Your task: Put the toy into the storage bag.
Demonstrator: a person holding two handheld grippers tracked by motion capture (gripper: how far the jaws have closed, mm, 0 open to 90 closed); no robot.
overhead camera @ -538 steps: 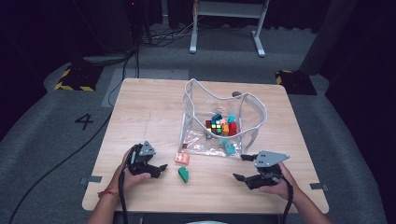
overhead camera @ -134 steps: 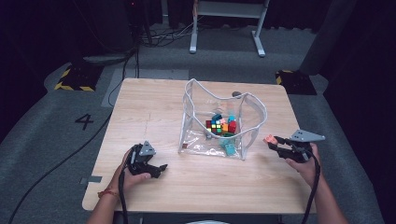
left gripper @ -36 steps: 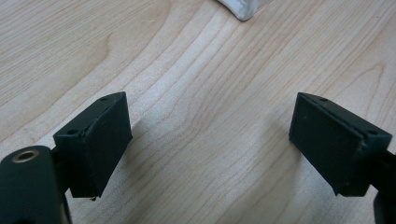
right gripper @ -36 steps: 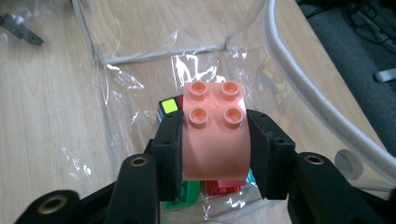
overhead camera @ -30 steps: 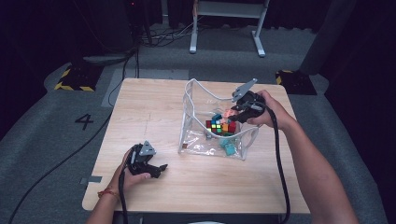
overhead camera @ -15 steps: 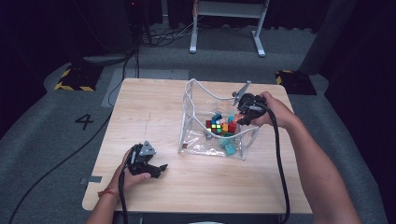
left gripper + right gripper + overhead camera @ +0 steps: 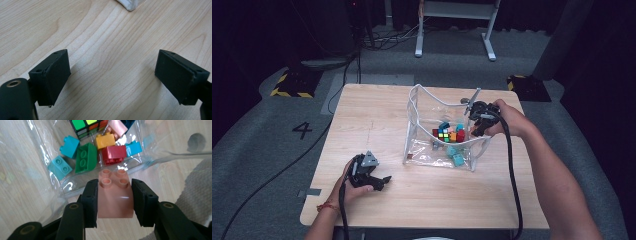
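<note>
Salmon-pink plastic, a studded toy brick (image 7: 115,195), is clamped between the pads of the right gripper (image 7: 115,202); it is held just above the rim of a clear plastic bag (image 7: 419,107) standing open on a pale wooden table (image 7: 367,120); inside the bag, a colour cube (image 7: 86,126) and loose bricks in teal, green, yellow, red and blue are seen; the left gripper (image 7: 384,180) is rested on the table near its front edge, well apart from the bag, its jaws spread wide with nothing between them.

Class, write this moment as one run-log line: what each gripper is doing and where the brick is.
right gripper: shut on pink brick | position: over clear bag | left gripper: open, on table
</note>
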